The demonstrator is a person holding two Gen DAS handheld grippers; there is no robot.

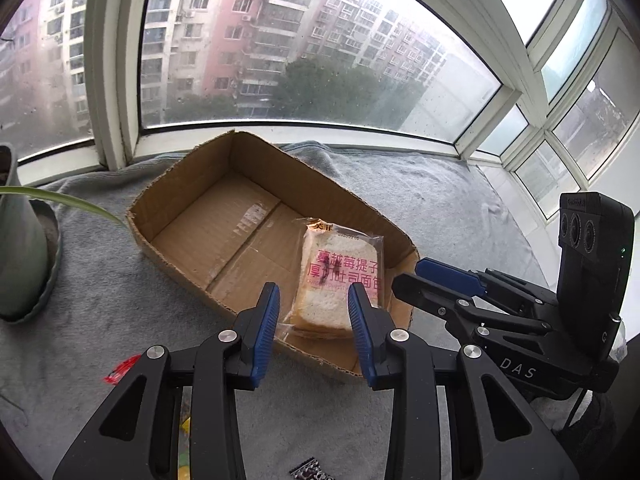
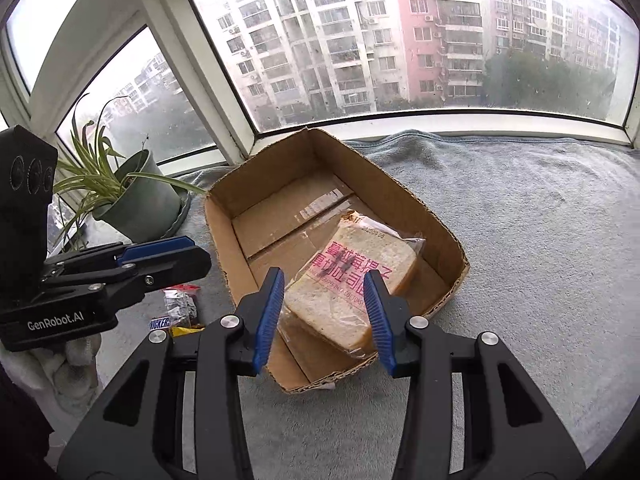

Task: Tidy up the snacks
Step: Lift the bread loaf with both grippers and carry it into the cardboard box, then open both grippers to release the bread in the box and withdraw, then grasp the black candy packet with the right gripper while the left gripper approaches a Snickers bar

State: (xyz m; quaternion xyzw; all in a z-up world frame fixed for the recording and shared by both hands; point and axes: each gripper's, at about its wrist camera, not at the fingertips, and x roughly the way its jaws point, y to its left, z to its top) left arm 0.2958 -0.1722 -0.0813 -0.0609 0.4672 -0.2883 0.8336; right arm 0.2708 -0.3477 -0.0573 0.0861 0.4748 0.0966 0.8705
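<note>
An open cardboard box lies on a grey blanket. A clear-wrapped pack of sliced toast with pink lettering rests inside at the near end. My left gripper is open and empty just above the box's near edge, the pack seen between its fingers. My right gripper is open and empty, also over the near end. Small snack packs lie left of the box: a Snickers bar, a clear packet, a red wrapper, a dark wrapper.
A potted spider plant stands left of the box by the window. The grey blanket spreads to the right. Window frames run behind the box. Each gripper shows in the other's view: the right, the left.
</note>
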